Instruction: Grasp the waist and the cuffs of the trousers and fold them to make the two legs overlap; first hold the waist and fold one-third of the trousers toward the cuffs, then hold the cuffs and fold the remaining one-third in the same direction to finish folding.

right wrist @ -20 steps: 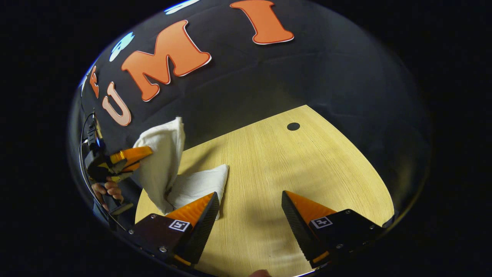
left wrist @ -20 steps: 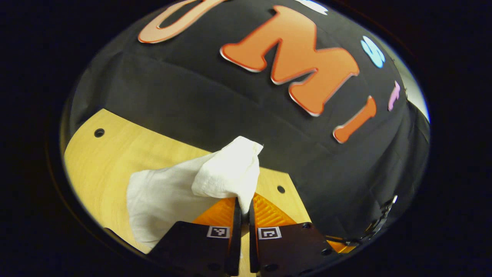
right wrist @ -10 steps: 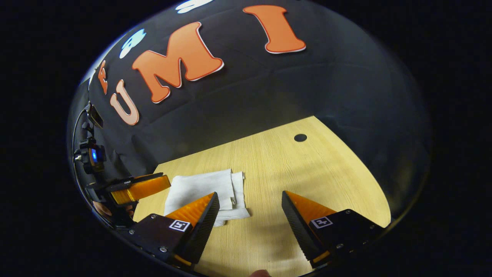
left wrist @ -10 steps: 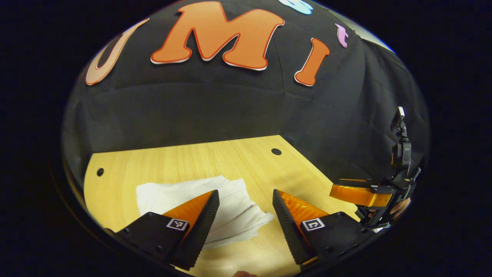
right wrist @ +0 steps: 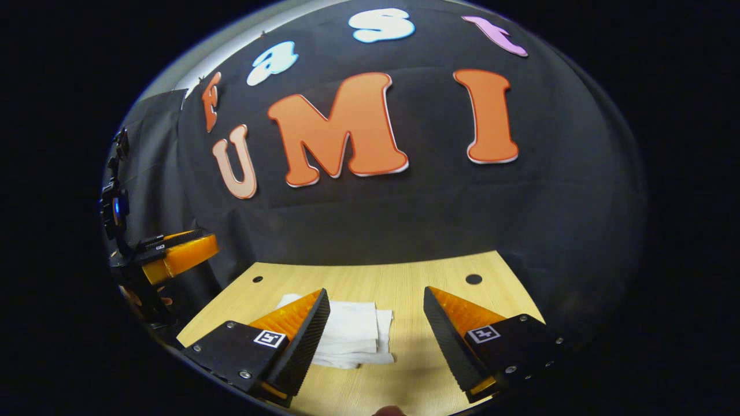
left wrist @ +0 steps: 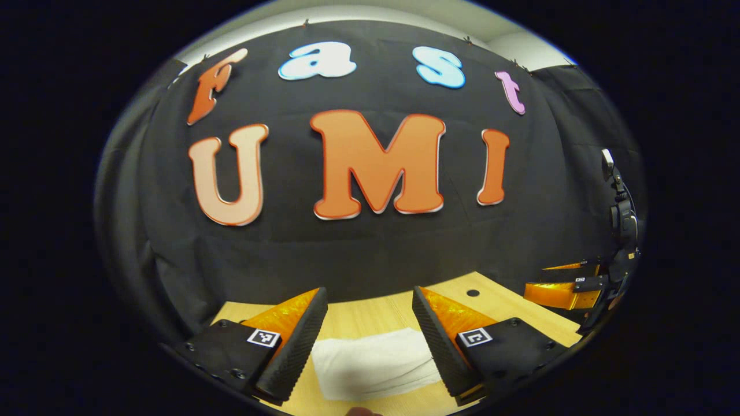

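Looking along the left gripper (left wrist: pixel 369 323), the small white folded cloth trousers (left wrist: pixel 376 364) lie flat on the pale wooden table (left wrist: pixel 509 306), just below its wide-apart jaws, long side running across.

Seen from the right gripper (right wrist: pixel 376 323), also wide apart and holding nothing, the stack lies a bit left, with bare table all around.

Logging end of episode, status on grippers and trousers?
Left gripper open, right gripper open, both off the cloth. Trousers folded, flat on table. Nothing in the way.
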Demonstrator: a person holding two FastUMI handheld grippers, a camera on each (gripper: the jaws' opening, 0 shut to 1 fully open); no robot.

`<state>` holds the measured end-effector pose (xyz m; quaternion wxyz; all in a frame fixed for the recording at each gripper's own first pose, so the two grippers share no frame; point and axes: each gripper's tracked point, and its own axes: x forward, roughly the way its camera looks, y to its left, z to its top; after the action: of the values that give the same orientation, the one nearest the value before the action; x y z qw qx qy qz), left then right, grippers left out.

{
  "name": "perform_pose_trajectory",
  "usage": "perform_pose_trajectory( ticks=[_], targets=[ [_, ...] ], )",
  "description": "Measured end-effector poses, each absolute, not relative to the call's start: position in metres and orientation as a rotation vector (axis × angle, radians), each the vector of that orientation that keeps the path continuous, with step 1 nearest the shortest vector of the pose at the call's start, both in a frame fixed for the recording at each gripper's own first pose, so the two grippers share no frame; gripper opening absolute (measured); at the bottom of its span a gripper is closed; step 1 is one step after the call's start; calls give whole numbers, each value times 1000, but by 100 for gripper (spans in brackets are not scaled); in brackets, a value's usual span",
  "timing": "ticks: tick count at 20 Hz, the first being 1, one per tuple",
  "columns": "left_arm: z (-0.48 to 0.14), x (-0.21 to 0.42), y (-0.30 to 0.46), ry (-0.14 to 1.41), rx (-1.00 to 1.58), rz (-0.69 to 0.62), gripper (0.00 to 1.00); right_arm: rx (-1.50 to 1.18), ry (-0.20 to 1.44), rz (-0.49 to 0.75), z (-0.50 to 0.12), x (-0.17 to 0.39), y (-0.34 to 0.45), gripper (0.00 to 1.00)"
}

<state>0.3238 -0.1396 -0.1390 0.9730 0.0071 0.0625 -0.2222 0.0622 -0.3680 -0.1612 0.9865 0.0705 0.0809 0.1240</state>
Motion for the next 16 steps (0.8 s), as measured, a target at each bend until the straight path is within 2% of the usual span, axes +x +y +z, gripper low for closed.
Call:
perform_pose_trajectory(
  ticks=[3,9,16],
  targets=[
    [-140,326,-134,29,-14,-405,96,126,61,248,-128,50,-350,98],
    [-148,328,-140,-42,-43,-320,96,116,-21,197,-106,9,-326,98],
    [-136,327,-142,-123,63,-344,97,87,-84,151,-101,-45,-295,98]
  ],
)
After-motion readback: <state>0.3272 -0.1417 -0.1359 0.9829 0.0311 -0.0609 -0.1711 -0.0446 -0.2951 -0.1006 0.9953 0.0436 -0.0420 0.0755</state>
